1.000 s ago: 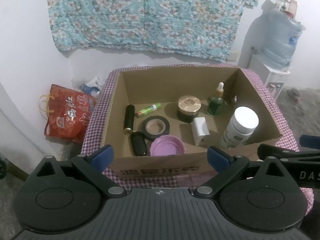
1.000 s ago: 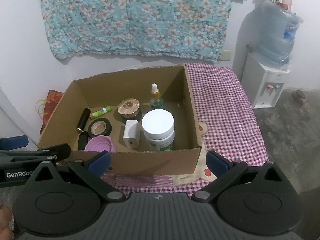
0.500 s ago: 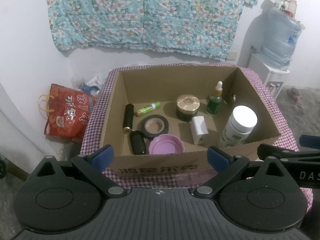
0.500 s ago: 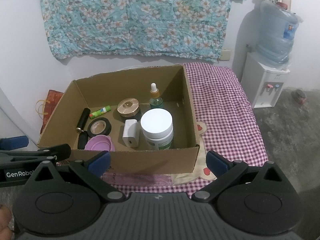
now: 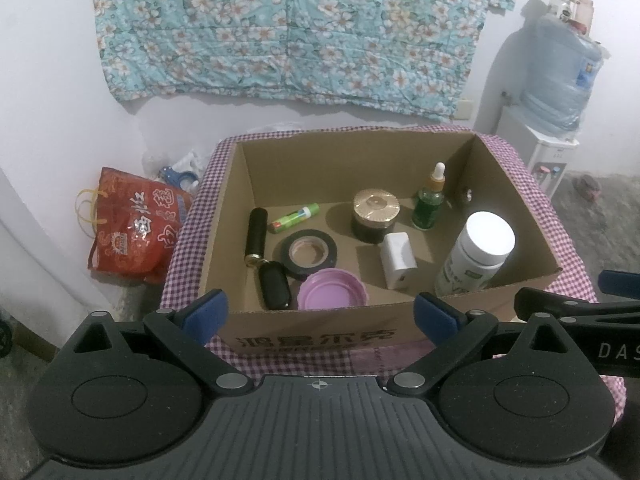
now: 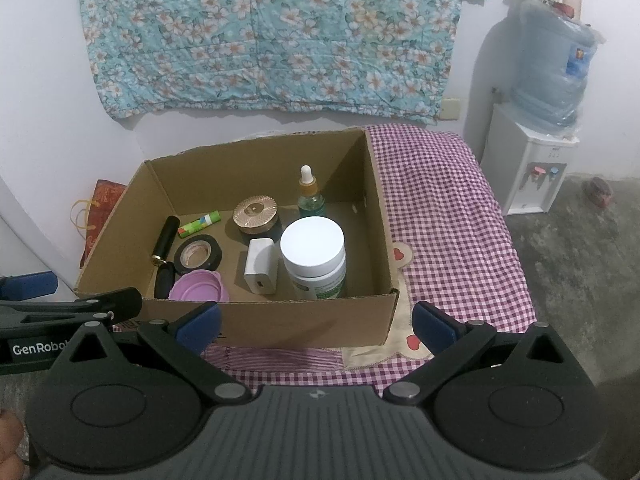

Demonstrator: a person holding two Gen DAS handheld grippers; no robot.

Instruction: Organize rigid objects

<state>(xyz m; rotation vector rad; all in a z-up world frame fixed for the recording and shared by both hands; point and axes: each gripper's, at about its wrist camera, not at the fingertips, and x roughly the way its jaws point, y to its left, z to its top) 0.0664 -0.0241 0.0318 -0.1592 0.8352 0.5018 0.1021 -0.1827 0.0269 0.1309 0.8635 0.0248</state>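
Both tongs were found spread wide and empty. The left tongs (image 5: pixel 320 314) hung in front of the near wall of the cardboard box (image 5: pixel 516 184), its blue-padded fingertips (image 5: pixel 206 314) touching nothing; the right tongs (image 6: pixel 316 326) hung likewise before the box's near right corner, apart from it. The box, of plain brown corrugated card with printed characters on its front face, sat on a counter (image 6: pixel 448 208) covered in purple-and-white checked cloth. All the rigid items lay inside the box. Along its left side lay a slim black cylinder with a gold end (image 5: pixel 256 236), a glossy black oblong case (image 5: pixel 274 290) and a green tube (image 5: pixel 294 218). A roll of black tape (image 5: pixel 308 252) lay flat, just beside a round lilac plastic lid (image 5: pixel 332 292). Toward the middle stood a dark jar with a ribbed gold cap (image 5: pixel 375 220) and a white rectangular plug adapter (image 5: pixel 398 260). A green glass dropper bottle (image 5: pixel 430 200) stood upright near the far right. A white-capped round plastic bottle (image 5: pixel 476 260) with a green label stood at the near right wall.
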